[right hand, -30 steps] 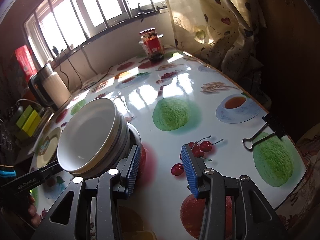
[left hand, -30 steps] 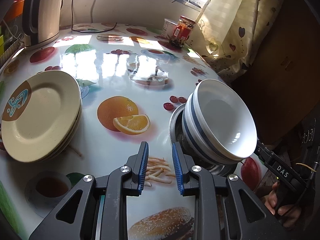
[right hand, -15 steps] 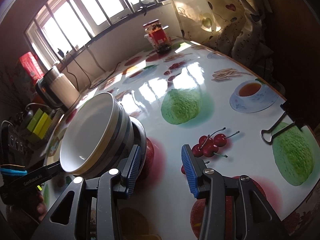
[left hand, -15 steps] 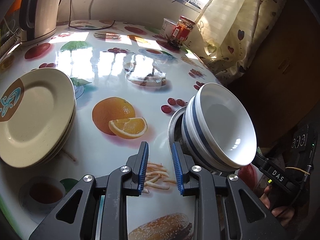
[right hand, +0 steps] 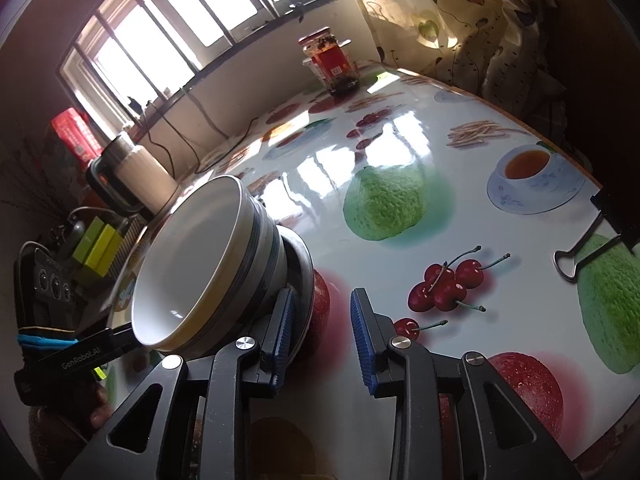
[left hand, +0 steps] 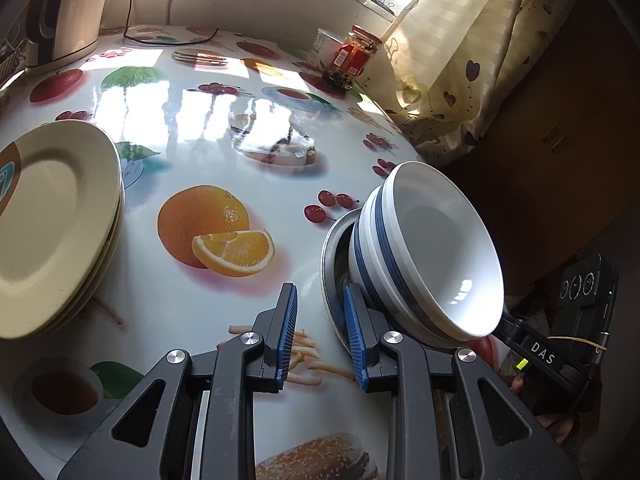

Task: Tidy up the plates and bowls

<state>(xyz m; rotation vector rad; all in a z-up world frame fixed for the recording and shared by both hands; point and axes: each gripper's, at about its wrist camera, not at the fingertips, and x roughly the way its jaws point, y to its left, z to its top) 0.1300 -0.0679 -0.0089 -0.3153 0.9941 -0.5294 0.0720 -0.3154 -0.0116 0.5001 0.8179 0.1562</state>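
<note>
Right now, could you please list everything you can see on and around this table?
Plates: stack, cream, table's left.
Bowls: nested stack, white with blue bands, standing in a metal dish.
Jar: one, red label, far edge.
White tub: one, beside the jar.
Kettle: one, cream and black, far left.
Binder clip: one, black, right edge.
Tablecloth: glossy, fruit prints.
Curtain: cream, heart pattern.
Left gripper: black, blue pads, open.
Right gripper: black, blue pads, open.
</note>
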